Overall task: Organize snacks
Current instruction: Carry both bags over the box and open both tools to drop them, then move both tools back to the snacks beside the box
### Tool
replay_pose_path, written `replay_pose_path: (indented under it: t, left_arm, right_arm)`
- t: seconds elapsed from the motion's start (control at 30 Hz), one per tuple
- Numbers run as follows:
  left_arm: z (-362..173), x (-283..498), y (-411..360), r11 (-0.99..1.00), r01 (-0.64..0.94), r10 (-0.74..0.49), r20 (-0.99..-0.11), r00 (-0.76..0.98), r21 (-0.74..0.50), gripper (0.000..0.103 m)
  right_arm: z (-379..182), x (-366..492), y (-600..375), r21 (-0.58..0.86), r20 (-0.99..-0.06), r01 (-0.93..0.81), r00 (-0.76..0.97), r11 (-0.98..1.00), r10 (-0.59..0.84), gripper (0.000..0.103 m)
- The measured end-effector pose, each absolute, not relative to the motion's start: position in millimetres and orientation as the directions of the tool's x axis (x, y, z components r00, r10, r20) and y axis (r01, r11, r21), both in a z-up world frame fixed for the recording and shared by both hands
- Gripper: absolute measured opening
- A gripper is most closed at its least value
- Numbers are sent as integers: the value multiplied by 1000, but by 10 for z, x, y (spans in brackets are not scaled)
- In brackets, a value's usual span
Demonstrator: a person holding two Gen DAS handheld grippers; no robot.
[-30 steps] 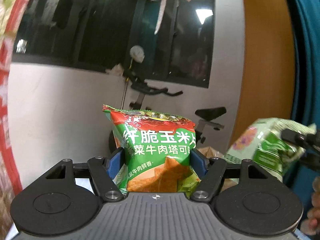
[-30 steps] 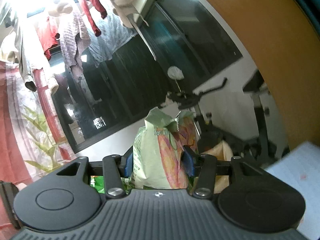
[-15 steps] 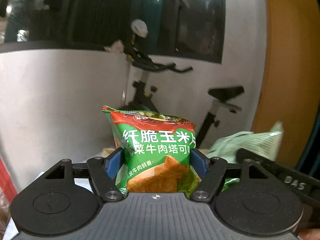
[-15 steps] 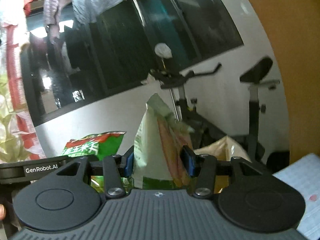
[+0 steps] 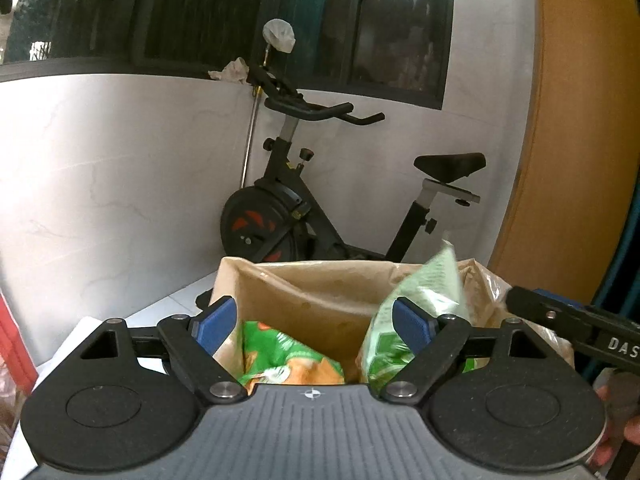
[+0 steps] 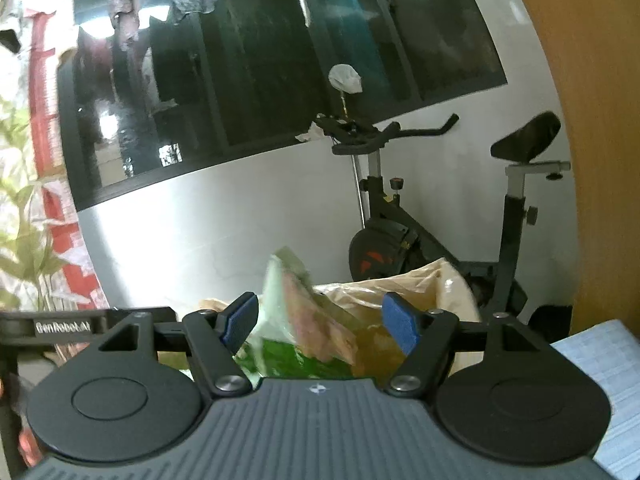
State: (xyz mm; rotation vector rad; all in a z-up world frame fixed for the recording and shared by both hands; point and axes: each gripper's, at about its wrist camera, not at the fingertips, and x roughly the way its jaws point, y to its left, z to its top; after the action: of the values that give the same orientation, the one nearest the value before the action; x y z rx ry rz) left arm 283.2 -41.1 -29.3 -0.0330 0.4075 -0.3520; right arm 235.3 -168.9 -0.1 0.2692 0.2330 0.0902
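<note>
My left gripper (image 5: 314, 320) is open and empty above a brown paper bag (image 5: 320, 292). The green and orange chip packet (image 5: 280, 354) lies inside the bag below the jaws. A pale green snack packet (image 5: 420, 304), blurred, drops into the bag at the right. My right gripper (image 6: 320, 322) is open over the same bag (image 6: 432, 284). The pale green and pink packet (image 6: 296, 312) is blurred between its spread jaws, not gripped. The green chip packet (image 6: 296, 356) shows beneath it.
An exercise bike (image 5: 304, 200) stands behind the bag against a white wall. An orange wooden panel (image 5: 576, 120) is on the right. A white surface (image 6: 600, 356) lies at lower right. The other gripper's body (image 5: 576, 328) crosses the right side.
Both grippers tilted down over the paper bag and opened. The green chip packet left my left gripper and lies in the bag. The pale green packet left my right gripper and is falling.
</note>
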Motion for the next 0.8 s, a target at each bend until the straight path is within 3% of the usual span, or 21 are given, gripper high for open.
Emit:
replay_pose_path:
  t: [0.37, 0.57, 0.8]
  left_arm:
    - [-347, 2274, -27, 947, 294, -321, -345, 882, -130, 87]
    - [-606, 1967, 195, 967, 223, -252, -339, 906, -123, 87]
    - [-938, 1883, 374, 978, 139, -190, -394, 899, -154, 85]
  right_arm:
    - [-151, 1587, -1931, 240, -175, -89, 976, 967, 133, 72]
    - [-411, 1228, -1930, 170, -143, -101, 982, 980, 126, 71]
    - [-1079, 1156, -1852, 99, -277, -32, 959, 995, 59, 60]
